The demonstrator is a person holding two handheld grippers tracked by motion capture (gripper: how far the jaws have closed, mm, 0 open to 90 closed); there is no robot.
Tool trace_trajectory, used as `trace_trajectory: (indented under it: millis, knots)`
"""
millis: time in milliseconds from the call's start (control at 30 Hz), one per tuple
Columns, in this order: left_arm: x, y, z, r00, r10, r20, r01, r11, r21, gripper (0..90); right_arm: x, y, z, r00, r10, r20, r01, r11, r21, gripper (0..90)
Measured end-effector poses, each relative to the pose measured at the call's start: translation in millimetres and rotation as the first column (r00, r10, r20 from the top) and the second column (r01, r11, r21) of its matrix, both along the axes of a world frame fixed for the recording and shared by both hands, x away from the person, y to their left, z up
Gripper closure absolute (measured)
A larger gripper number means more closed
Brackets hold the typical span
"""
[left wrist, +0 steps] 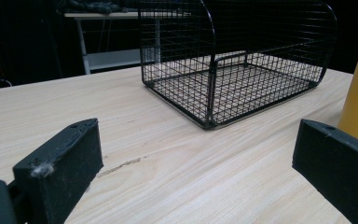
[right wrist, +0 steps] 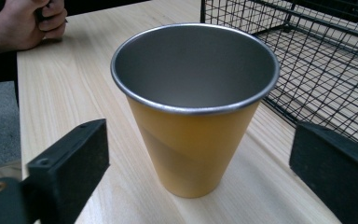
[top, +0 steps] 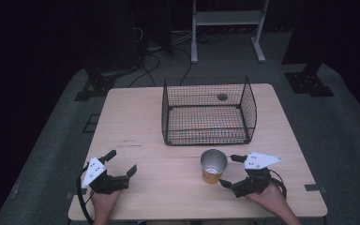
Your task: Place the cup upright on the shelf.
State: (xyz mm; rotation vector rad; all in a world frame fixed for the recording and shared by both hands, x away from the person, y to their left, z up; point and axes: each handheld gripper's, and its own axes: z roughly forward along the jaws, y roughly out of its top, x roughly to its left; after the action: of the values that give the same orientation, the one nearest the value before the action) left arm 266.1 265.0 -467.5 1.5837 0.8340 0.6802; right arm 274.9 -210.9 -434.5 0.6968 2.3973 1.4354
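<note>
Cup (right wrist: 193, 112): light, stiff, slick steel; stood at the basket's (top: 208, 112) 6 o'clock.
Hold: mid-wall.
Right gripper (right wrist: 200, 163): wide open, empty.
Left gripper (top: 121, 162): wide open, empty.

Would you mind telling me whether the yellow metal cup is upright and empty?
Yes: the yellow metal cup stands upright on the wooden table, mouth up, its bare steel inside empty.

Both grippers (top: 121, 163) (top: 228, 170) low, jaws seemingly apart
</note>
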Motion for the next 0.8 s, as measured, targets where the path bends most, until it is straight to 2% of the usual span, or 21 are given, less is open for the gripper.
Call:
trace_trajectory:
  millis: [800]
  knots:
    - [-0.1,-0.1,0.0,1.0000,-0.001,0.000,0.001,1.0000,0.000,0.8,14.9,27.4,-3.1,0.9998,0.022,-0.004,-0.022,1.000,0.004,1.8]
